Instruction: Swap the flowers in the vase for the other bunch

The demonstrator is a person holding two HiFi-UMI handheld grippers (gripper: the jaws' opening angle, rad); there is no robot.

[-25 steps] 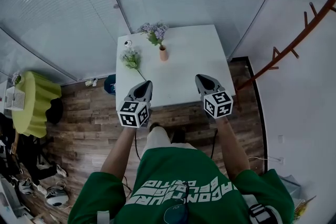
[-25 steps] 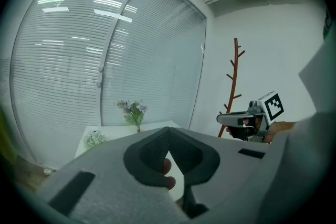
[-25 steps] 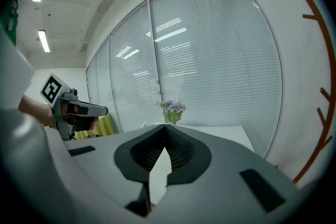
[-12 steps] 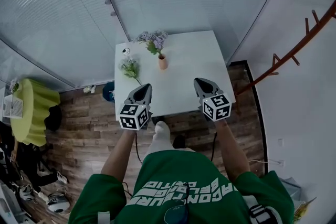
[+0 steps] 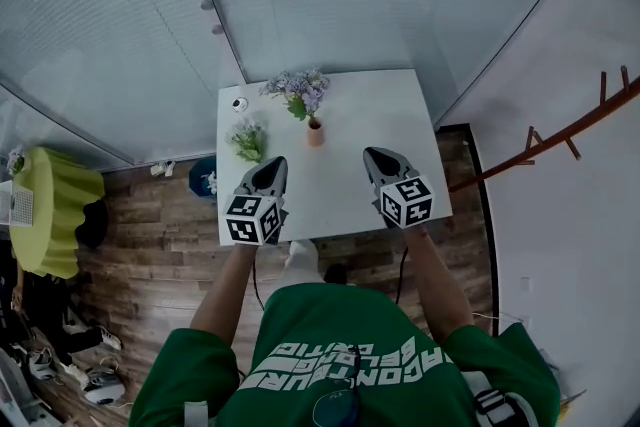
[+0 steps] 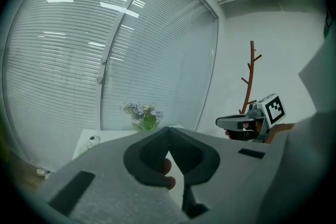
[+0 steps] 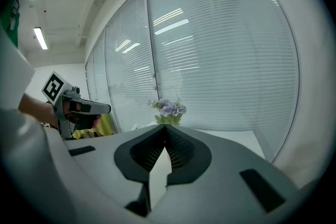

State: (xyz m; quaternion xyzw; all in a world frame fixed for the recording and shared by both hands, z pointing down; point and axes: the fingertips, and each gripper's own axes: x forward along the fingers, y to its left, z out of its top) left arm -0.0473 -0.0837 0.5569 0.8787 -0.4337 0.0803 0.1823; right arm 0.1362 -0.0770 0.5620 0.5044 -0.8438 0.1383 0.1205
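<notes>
A small terracotta vase (image 5: 315, 132) stands upright near the middle of the white table (image 5: 385, 115), holding purple flowers (image 5: 298, 90). The other bunch (image 5: 247, 139), pale with green leaves, lies flat on the table's left side. My left gripper (image 5: 272, 162) is shut and empty, over the table's near edge just right of that loose bunch. Also shut and empty, my right gripper (image 5: 372, 155) hovers to the right of the vase. In the left gripper view the flowers (image 6: 143, 115) rise beyond the closed tips (image 6: 168, 129). In the right gripper view the flowers (image 7: 168, 108) rise past the closed tips (image 7: 166, 127).
A small white round object (image 5: 239, 104) sits at the table's far left corner. Glass walls with blinds stand behind the table. A lime-green round table (image 5: 55, 205) is at the left, a brown coat rack (image 5: 570, 130) at the right, and a blue item (image 5: 203, 177) on the wooden floor.
The person has stepped up to the table, which now lies closer under both grippers. Both grippers have moved forward over the table's near edge, still shut.
</notes>
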